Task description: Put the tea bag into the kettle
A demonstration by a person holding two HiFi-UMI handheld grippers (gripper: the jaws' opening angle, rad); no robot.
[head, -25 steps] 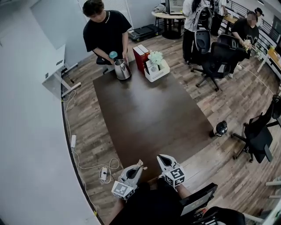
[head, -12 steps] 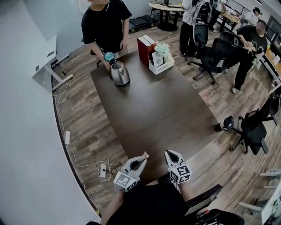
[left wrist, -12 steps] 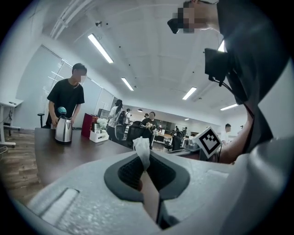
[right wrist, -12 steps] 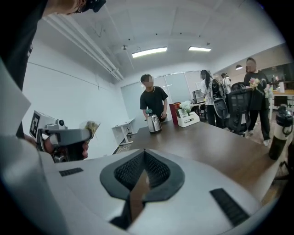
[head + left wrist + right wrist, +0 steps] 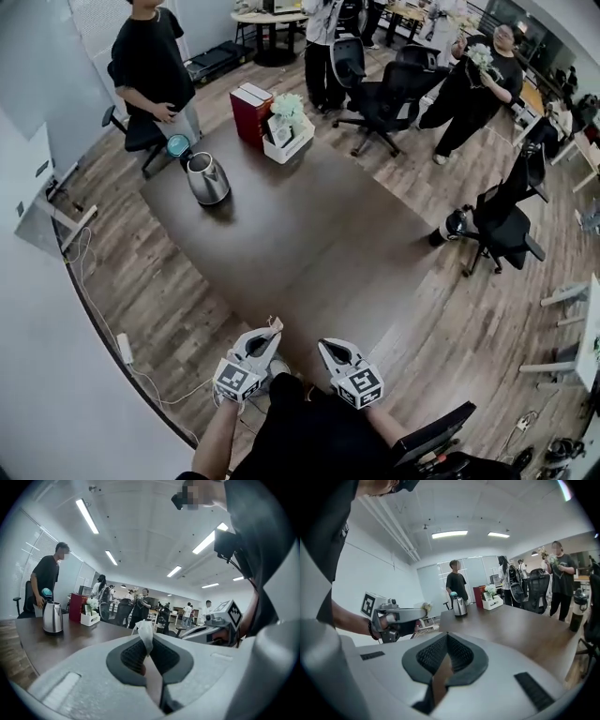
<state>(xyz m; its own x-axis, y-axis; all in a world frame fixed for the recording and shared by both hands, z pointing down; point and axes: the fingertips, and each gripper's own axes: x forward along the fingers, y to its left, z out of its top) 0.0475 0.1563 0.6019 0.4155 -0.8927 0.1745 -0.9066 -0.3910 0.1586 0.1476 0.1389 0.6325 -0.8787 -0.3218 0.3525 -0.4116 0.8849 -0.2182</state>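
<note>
A steel kettle stands at the far left end of the dark table; it also shows in the left gripper view, kettle, and the right gripper view, kettle. My left gripper hovers off the table's near corner, shut on a white tea bag. Close up, the tea bag sticks up from between the pads of the left gripper. My right gripper is beside it, shut and empty, its tips meeting in its own view of the right gripper.
A person in black stands behind the kettle next to a blue-lidded cup. A red box and a white caddy with flowers sit at the far edge. Office chairs and people stand to the right. A power strip lies on the floor.
The view has swung, so the table and kettle now sit further left. The person at the far end has let go of the kettle. Both grippers stay shut, the tea bag still pinched.
</note>
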